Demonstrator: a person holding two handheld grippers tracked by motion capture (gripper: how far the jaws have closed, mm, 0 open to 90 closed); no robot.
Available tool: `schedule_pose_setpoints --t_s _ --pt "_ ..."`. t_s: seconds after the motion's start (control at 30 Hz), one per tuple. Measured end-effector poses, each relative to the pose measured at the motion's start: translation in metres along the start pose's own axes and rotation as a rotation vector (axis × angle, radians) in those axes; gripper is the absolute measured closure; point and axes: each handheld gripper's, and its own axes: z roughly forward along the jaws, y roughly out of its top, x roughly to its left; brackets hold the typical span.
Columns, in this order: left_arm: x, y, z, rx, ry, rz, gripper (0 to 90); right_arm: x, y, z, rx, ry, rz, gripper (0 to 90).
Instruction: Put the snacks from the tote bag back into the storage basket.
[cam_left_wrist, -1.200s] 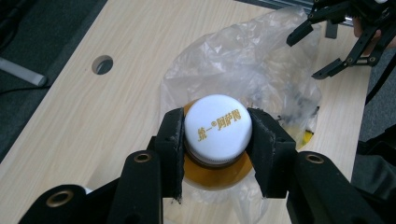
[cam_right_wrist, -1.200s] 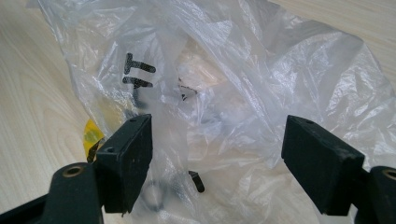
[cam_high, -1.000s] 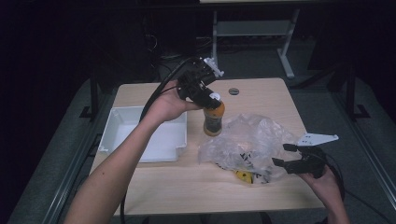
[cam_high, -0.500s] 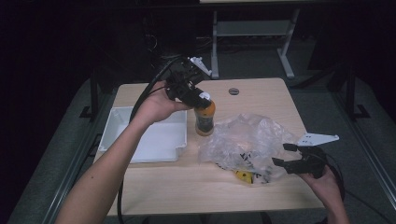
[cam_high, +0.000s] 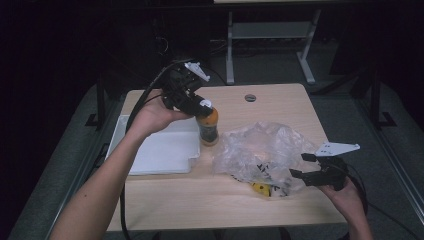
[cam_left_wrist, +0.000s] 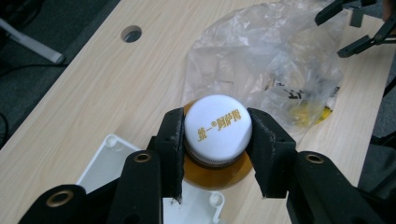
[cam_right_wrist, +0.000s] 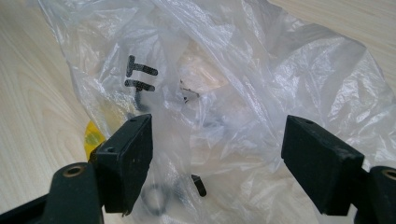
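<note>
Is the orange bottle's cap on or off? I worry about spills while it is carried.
On. The white cap sits on the bottle, clamped between the left gripper pads.

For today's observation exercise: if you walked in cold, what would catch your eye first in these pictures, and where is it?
First the orange-brown bottle at the table's middle, its white cap with gold lettering clamped by the left gripper, beside a white tray. Next the crumpled clear plastic bag to its right, something yellow showing at its near edge. The right gripper waits open at the bag's right side.
</note>
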Motion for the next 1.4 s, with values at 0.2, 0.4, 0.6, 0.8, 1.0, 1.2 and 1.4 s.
schedule_pose_setpoints --t_s 0.2,0.4,0.6,0.8,1.0,1.2,1.4 --pt "0.004 -0.009 -0.008 0.004 0.021 -0.012 59.1 0.001 0.001 0.002 0.005 0.002 -0.007 24.5" --pt "0.009 -0.019 -0.014 0.004 0.025 -0.026 59.1 0.003 0.002 0.002 0.002 0.001 -0.012 24.6" --pt "0.015 -0.030 -0.015 0.016 0.038 -0.051 59.1 0.002 0.001 -0.001 -0.010 0.001 -0.004 24.6" --pt "0.020 -0.039 -0.012 0.020 0.043 -0.067 59.1 0.002 0.001 -0.001 -0.013 0.000 0.000 24.6" --pt "0.024 -0.048 -0.009 0.035 0.048 -0.083 59.1 0.002 0.001 0.000 -0.007 0.001 -0.004 24.7" --pt "0.026 -0.053 -0.009 0.037 0.053 -0.090 59.1 0.002 0.001 0.001 -0.005 0.003 -0.004 24.7" --pt "0.028 -0.060 -0.007 0.047 0.056 -0.101 59.1 0.002 0.001 0.000 -0.005 0.001 -0.002 24.7"
